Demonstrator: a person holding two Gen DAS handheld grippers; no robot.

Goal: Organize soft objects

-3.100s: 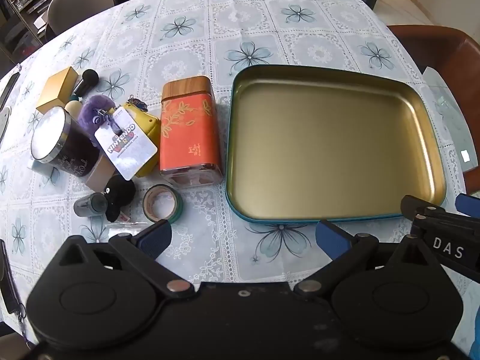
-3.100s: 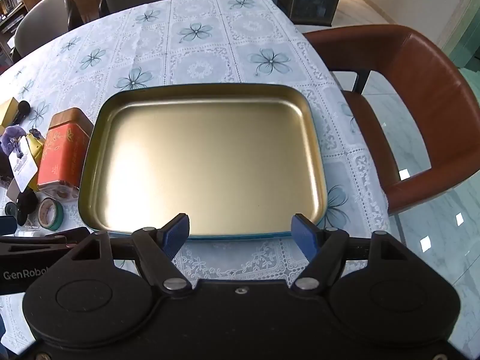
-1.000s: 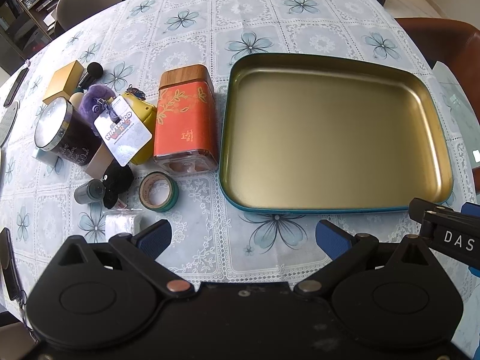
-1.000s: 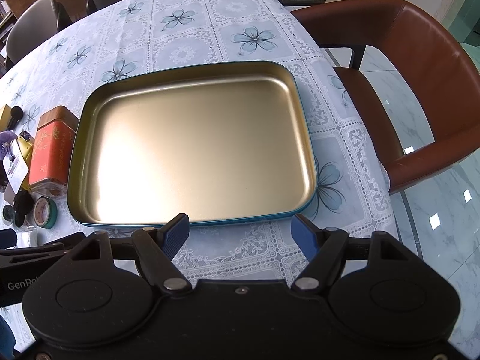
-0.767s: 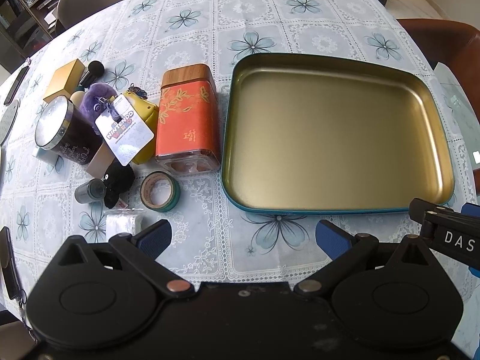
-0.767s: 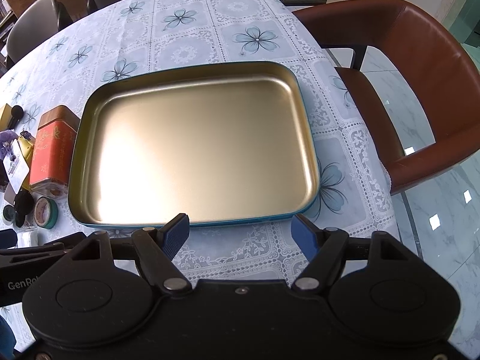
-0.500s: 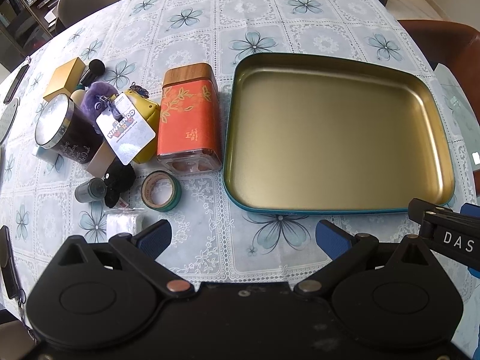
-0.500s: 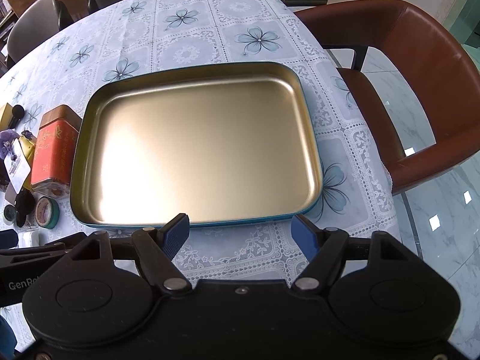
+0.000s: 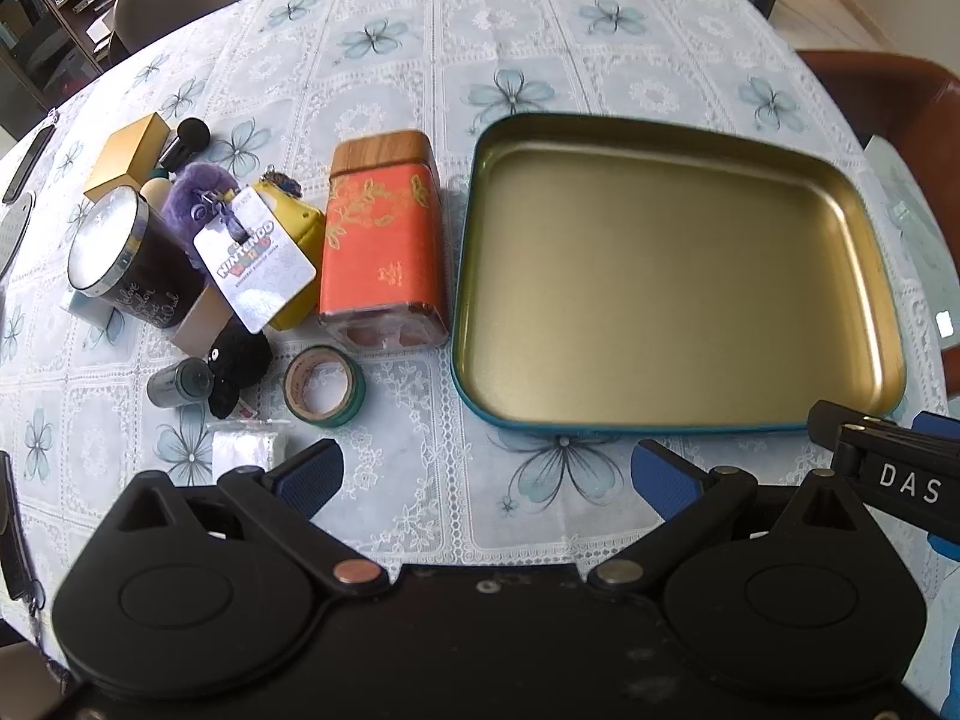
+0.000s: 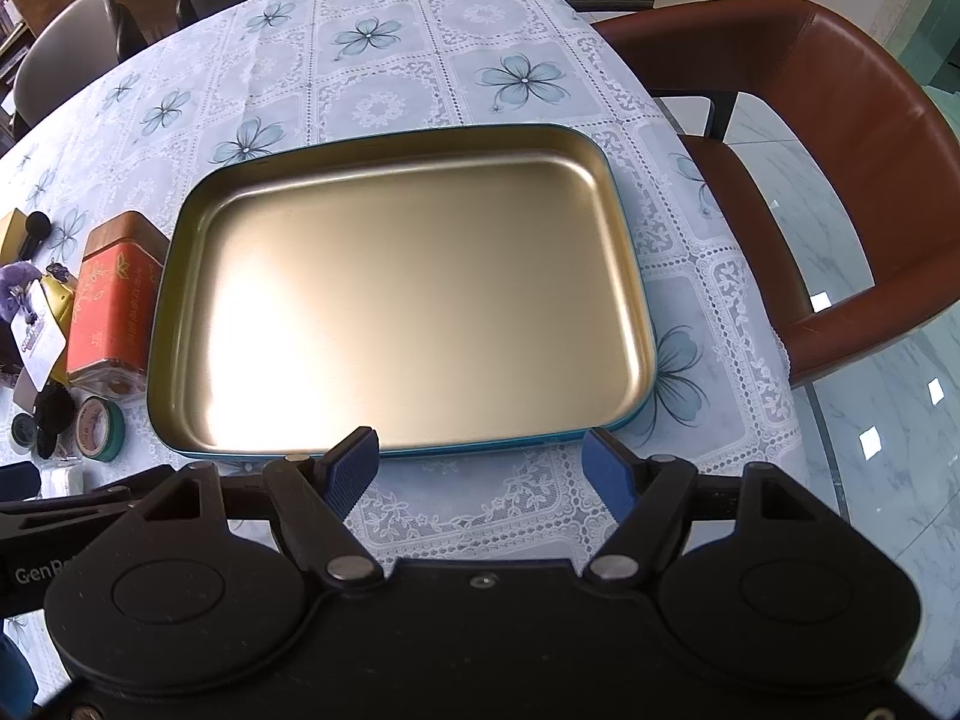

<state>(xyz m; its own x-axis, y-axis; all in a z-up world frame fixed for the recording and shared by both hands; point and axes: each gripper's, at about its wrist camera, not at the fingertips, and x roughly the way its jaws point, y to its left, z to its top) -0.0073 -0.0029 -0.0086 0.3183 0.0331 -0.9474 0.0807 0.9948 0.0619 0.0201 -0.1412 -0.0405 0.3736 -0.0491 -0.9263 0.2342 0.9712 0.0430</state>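
Both tongs gape empty, left tongs near the black plush, right tongs at the tray.

home dining rm: tablecloth, chairs

A white lace tablecloth printed with pale blue flowers carries a gold tray with a teal outer rim at 3 o'clock, an orange tin with gold leaf pattern and wood-grain lid, a purple plush, a yellow plush, a black plush and green-edged tape at 9 o'clock.
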